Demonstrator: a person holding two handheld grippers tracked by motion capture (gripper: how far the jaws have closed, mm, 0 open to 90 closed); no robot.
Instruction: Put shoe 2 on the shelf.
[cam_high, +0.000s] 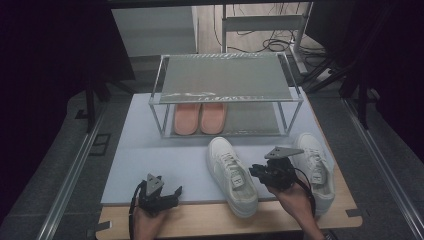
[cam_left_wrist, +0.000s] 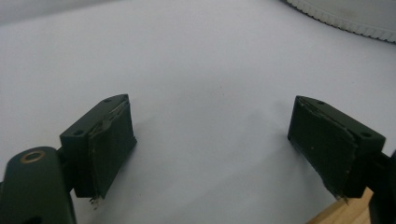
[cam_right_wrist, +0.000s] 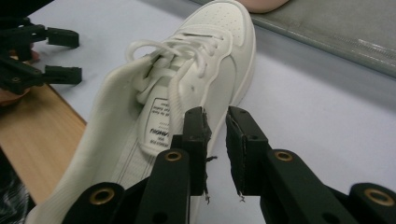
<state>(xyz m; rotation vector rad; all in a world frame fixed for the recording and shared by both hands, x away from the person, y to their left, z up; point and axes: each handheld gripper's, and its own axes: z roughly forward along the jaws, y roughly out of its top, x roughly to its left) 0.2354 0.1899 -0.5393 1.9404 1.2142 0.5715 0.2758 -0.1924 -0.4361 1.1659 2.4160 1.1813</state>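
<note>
1. While the left gripper (cam_high: 176, 192) is held over the pale blue mat (cam_high: 150, 160) with its jaws spread wide and nothing between them, the right gripper (cam_right_wrist: 215, 140) hovers just above the left white sneaker (cam_high: 231, 175).
2. A narrow gap is seen between the right jaws, with nothing pinched.
3. The second white sneaker (cam_high: 316, 165) lies to the right; pink slippers (cam_high: 199, 118) sit on the rack's (cam_high: 227, 75) lower shelf.

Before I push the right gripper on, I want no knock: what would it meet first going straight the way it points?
Probably the white sneaker: the right gripper, jaws slightly apart with nothing between them, points along that shoe's side toward its toe. Past it lies the lower shelf of the rack. Depth is hard to judge.
</note>
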